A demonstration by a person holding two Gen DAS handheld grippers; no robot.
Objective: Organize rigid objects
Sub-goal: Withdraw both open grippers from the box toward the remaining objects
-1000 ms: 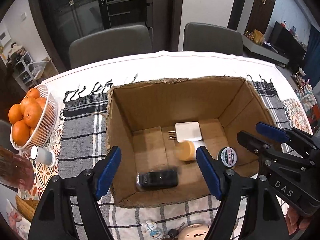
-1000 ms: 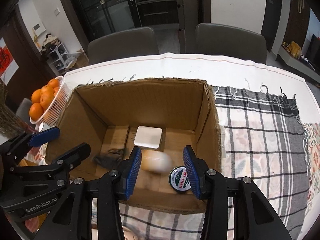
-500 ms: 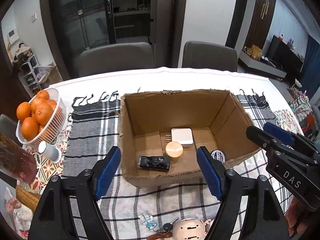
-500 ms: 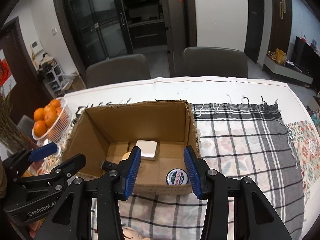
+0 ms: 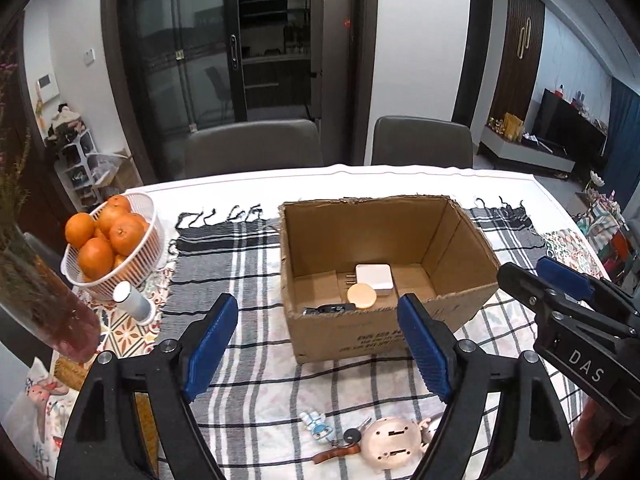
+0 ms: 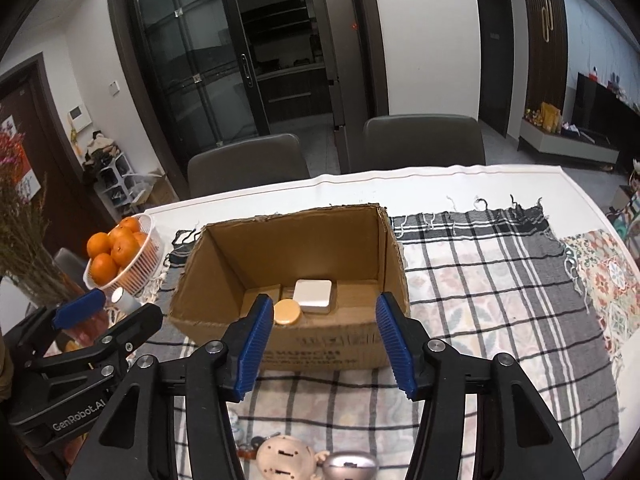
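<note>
An open cardboard box (image 5: 360, 336) (image 6: 320, 354) stands on the checked cloth. Inside lie a white charger (image 5: 373, 276) (image 6: 313, 295), a round tan lid (image 5: 361, 297) (image 6: 287, 311) and a black item (image 5: 326, 309) by the front wall. My left gripper (image 5: 320, 344) is open and empty, held above and in front of the box. My right gripper (image 6: 326, 344) is open and empty, also in front of the box. Near the table's front edge lie a pink pig-shaped item (image 5: 392, 440) (image 6: 286, 458), keys (image 5: 352, 436) and a small figurine (image 5: 318, 431).
A white basket of oranges (image 5: 110, 240) (image 6: 120, 254) stands at the left with a small white cylinder (image 5: 130, 298) by it. A vase with dried flowers (image 5: 36, 288) is at the far left. Two grey chairs (image 5: 256, 148) stand behind the table. A silver item (image 6: 352, 466) lies by the pig.
Both grippers have pulled up and back from the box, which now looks smaller and farther. The tan lid has settled next to the charger. The round tin is hidden behind the front wall.
</note>
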